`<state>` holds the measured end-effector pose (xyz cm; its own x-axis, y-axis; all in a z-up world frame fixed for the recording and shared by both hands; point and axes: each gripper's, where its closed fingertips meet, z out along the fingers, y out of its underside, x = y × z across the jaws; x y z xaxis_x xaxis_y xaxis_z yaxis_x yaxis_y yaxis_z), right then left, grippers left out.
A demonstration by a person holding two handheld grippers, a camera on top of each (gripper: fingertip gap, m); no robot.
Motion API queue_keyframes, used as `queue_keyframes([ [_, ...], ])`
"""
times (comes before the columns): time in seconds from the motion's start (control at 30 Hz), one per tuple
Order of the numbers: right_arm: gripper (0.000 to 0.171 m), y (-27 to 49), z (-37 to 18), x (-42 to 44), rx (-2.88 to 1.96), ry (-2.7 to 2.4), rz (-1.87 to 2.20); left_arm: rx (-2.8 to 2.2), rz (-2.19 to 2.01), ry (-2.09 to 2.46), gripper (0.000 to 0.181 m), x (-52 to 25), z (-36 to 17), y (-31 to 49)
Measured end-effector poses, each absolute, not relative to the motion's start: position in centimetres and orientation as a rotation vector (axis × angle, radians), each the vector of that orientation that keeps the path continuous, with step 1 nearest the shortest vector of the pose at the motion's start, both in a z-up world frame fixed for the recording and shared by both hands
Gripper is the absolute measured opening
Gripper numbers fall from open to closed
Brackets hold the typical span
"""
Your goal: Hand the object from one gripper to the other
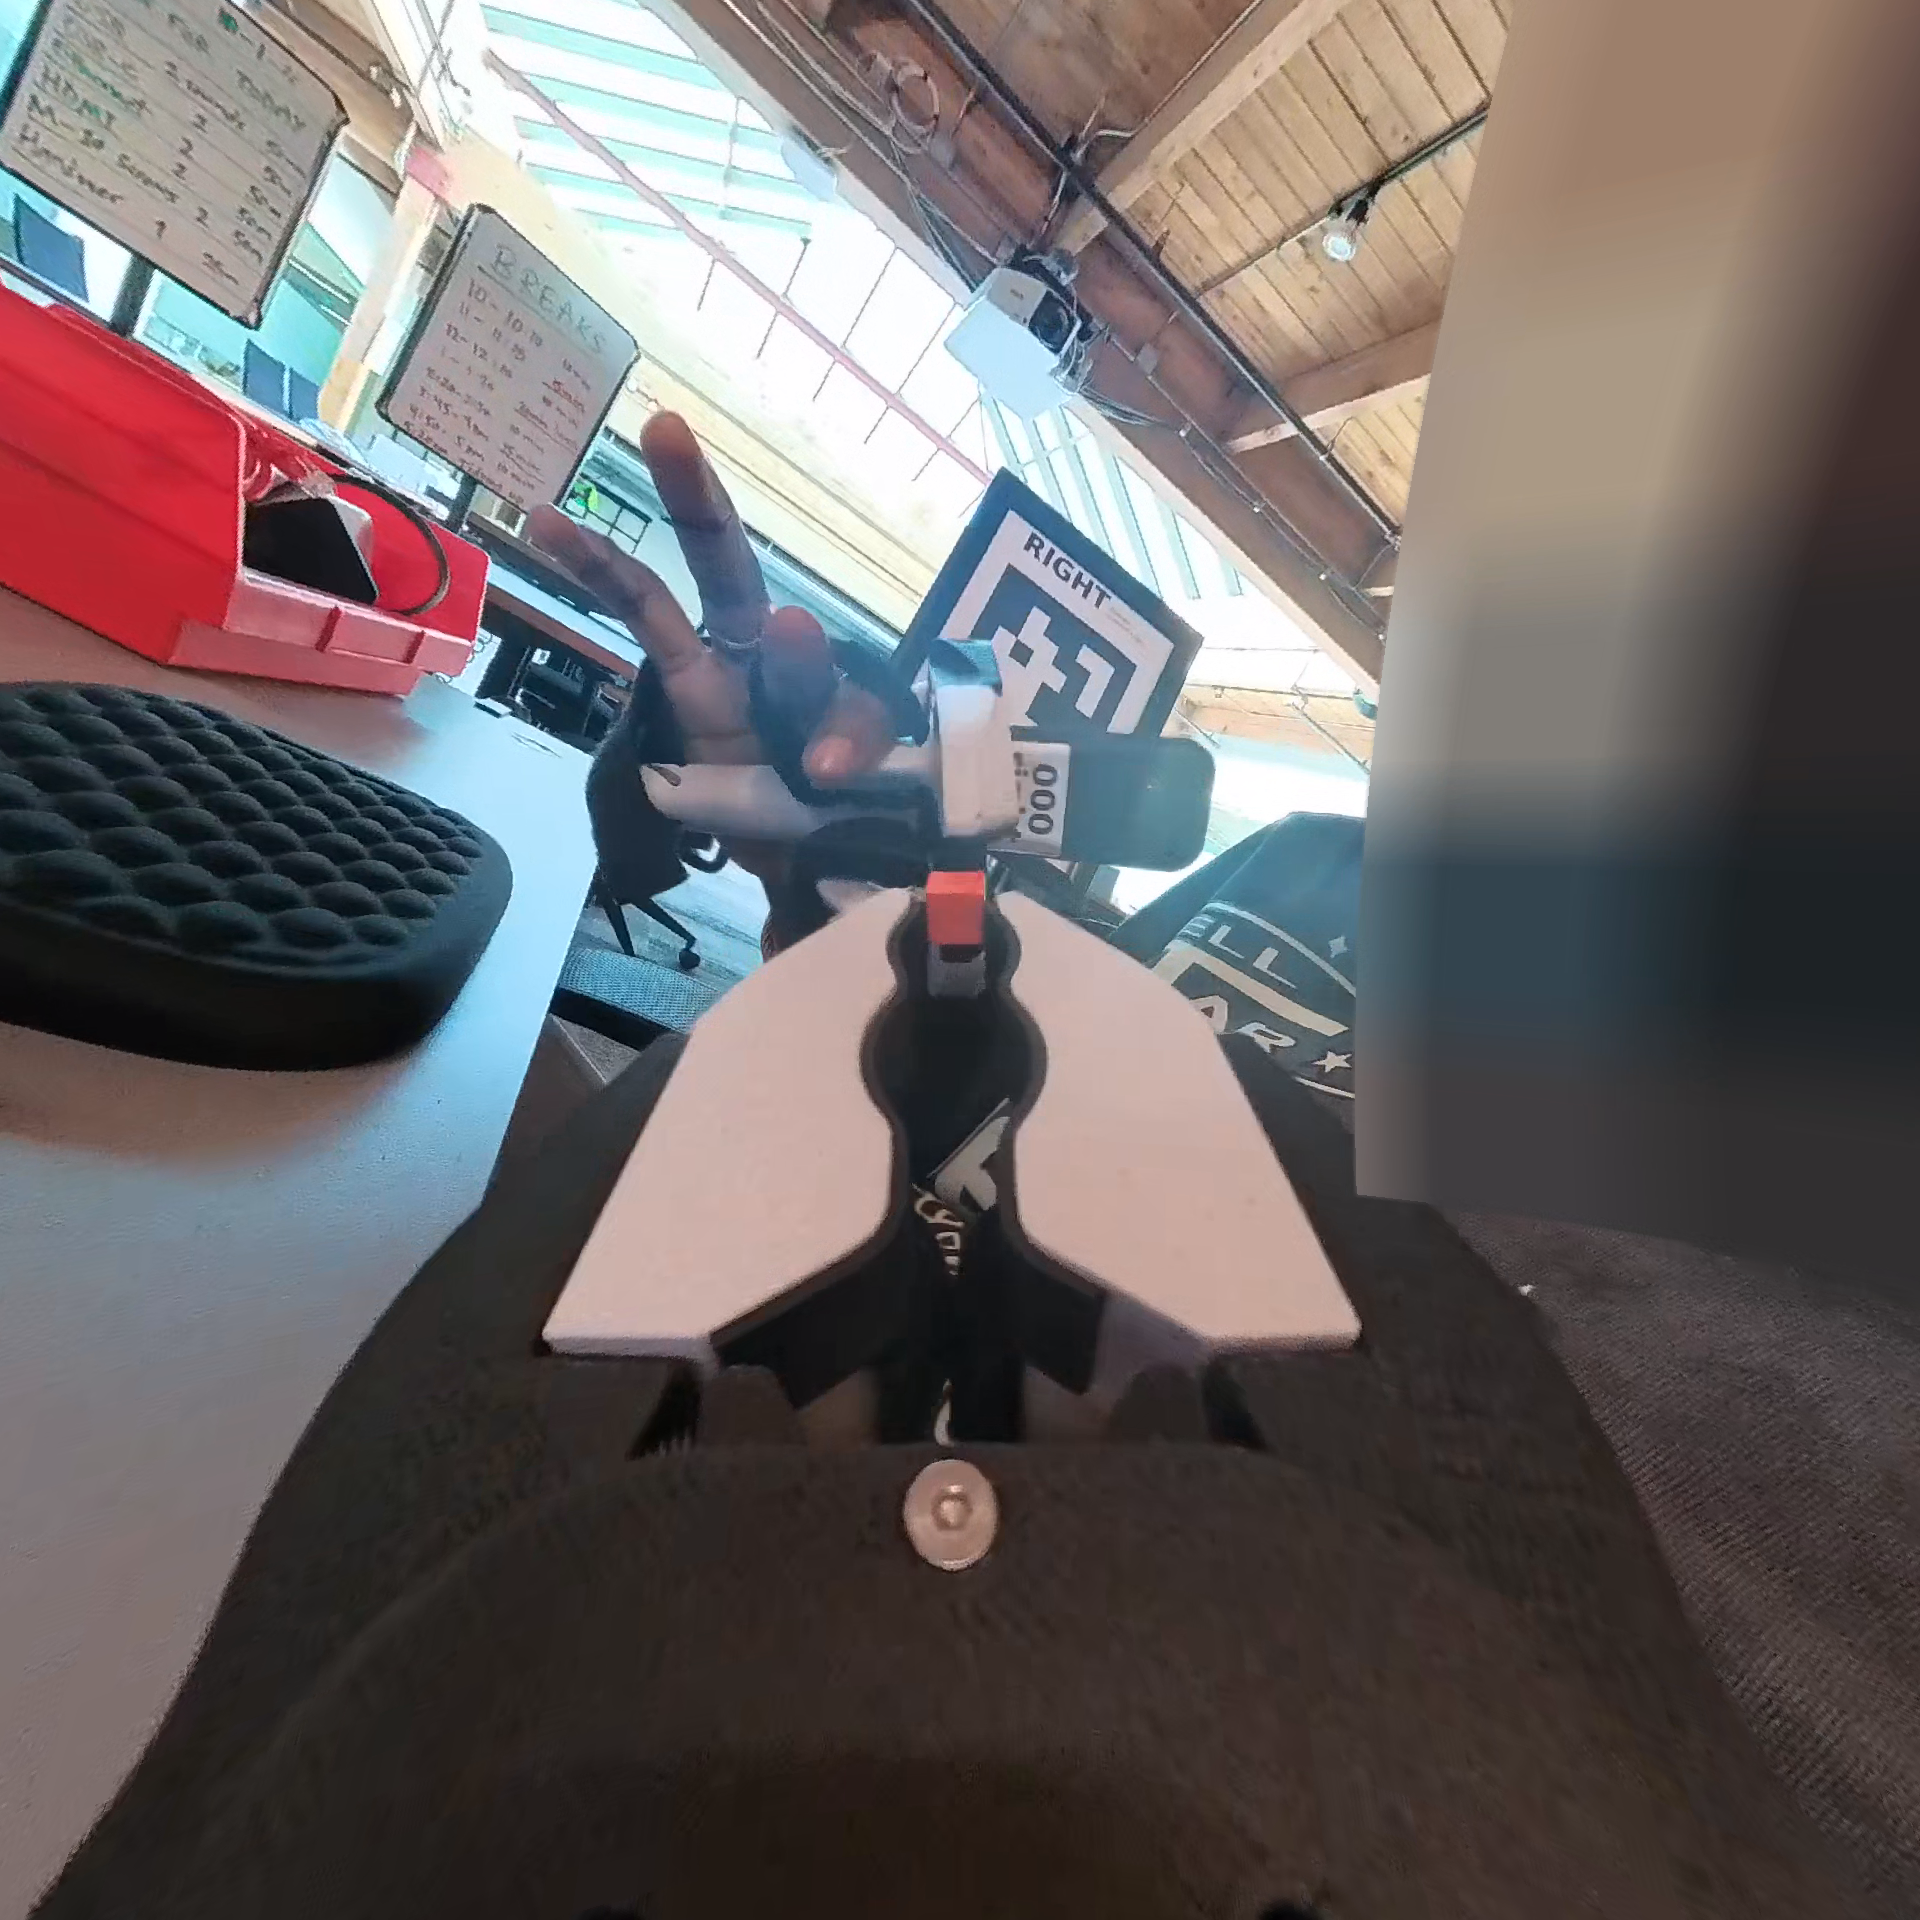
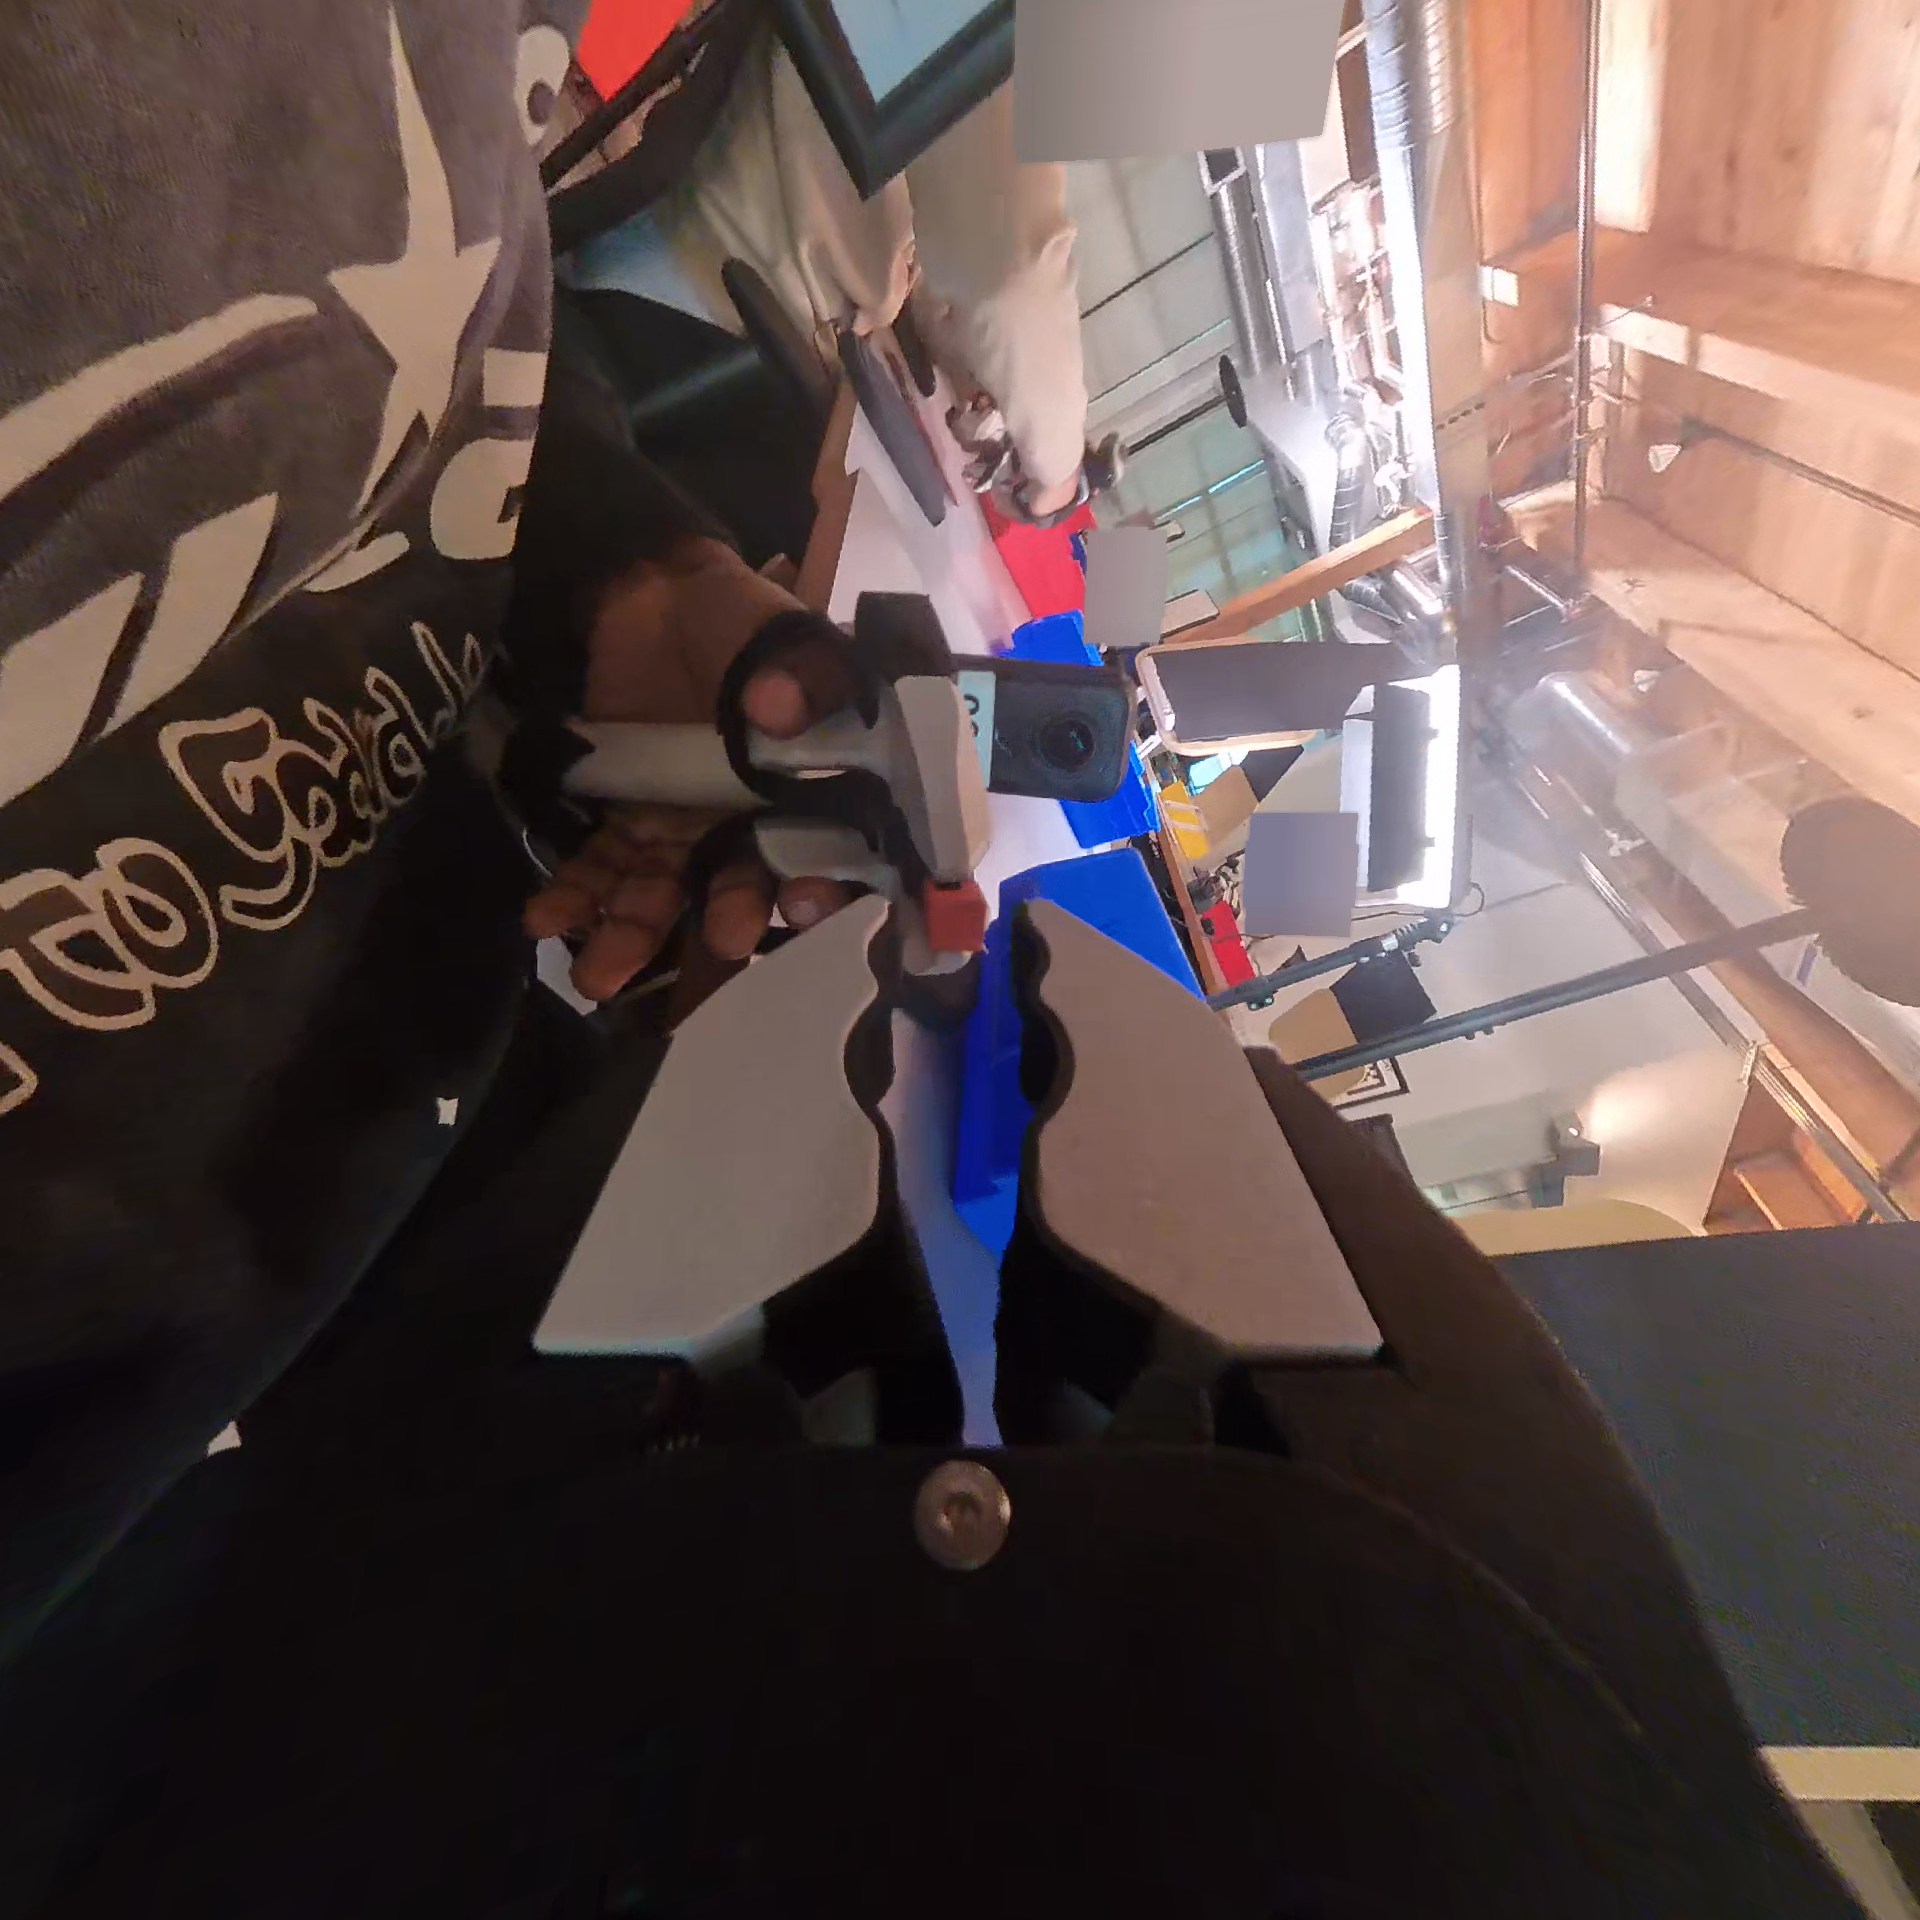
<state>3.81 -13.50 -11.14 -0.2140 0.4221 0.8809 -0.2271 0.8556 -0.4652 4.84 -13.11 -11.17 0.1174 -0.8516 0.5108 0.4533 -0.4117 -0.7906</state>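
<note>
Red and small, the plastic cube (image 1: pixel 954 906) sits at the very tip of the left hand-held gripper (image 1: pixel 954 925) in the left wrist view. The two white fingers (image 1: pixel 769 1122) are drawn nearly together and pinch the cube between their dark inner edges. Right behind and above the cube is the right hand-held gripper (image 1: pixel 971 800), pointing down at it. It carries a square black-and-white marker card (image 1: pixel 1049 623) and is held by a person's hand (image 1: pixel 727 665) with fingers spread. To the left, a pale surface (image 1: pixel 260 1195) carries a black dimpled cushion (image 1: pixel 208 862) and a red plastic bin (image 1: pixel 208 520). Two whiteboards (image 1: pixel 509 364) stand farther back under a timber ceiling.

In the right wrist view, the right hand-held gripper (image 2: pixel 951 925) has its grey fingers (image 2: pixel 1174 1143) parted, with a clear gap between them. The red cube (image 2: pixel 954 914) lies in that gap at the tips, touching neither finger as far as can be seen. The cube is held at the end of the left hand-held gripper (image 2: pixel 940 883), which comes in from above with a small black camera (image 2: pixel 1060 743) on its body. A hand (image 2: pixel 665 675) grips its handle in front of a dark printed sweatshirt (image 2: pixel 208 623). Blue plastic bins (image 2: pixel 1081 904) show behind the fingertips.
</note>
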Motion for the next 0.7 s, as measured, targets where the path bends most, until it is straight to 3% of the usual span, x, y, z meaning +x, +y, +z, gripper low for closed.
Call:
queue_keyframes([
  [0.07, 0.011, -13.5, -11.4, 3.7, -0.154, -1.696, 0.582, -1.320, -1.545, 0.443, 0.009, 4.9, -11.3, -13.2],
  [0.23, 0.010, -13.1, -11.2, 3.7, -0.227, -1.705, 0.631, -1.281, -1.442, 0.451, 0.010, 4.8, -11.0, -12.8],
  [0.3, 0.010, -12.4, -10.5, 3.5, -0.349, -1.680, 0.730, -1.199, -1.312, 0.429, 0.022, 3.9, -10.0, -12.4],
  [0.47, 0.010, -10.9, -9.2, 3.6, -0.850, -1.626, 1.277, -1.054, -0.759, 0.547, 0.032, 2.0, -8.6, -12.2],
  [0.7, 0.010, -12.8, -10.7, 4.1, -1.383, -1.675, 1.888, -0.972, -0.089, 0.852, 0.033, 3.7, -10.1, -12.1],
])
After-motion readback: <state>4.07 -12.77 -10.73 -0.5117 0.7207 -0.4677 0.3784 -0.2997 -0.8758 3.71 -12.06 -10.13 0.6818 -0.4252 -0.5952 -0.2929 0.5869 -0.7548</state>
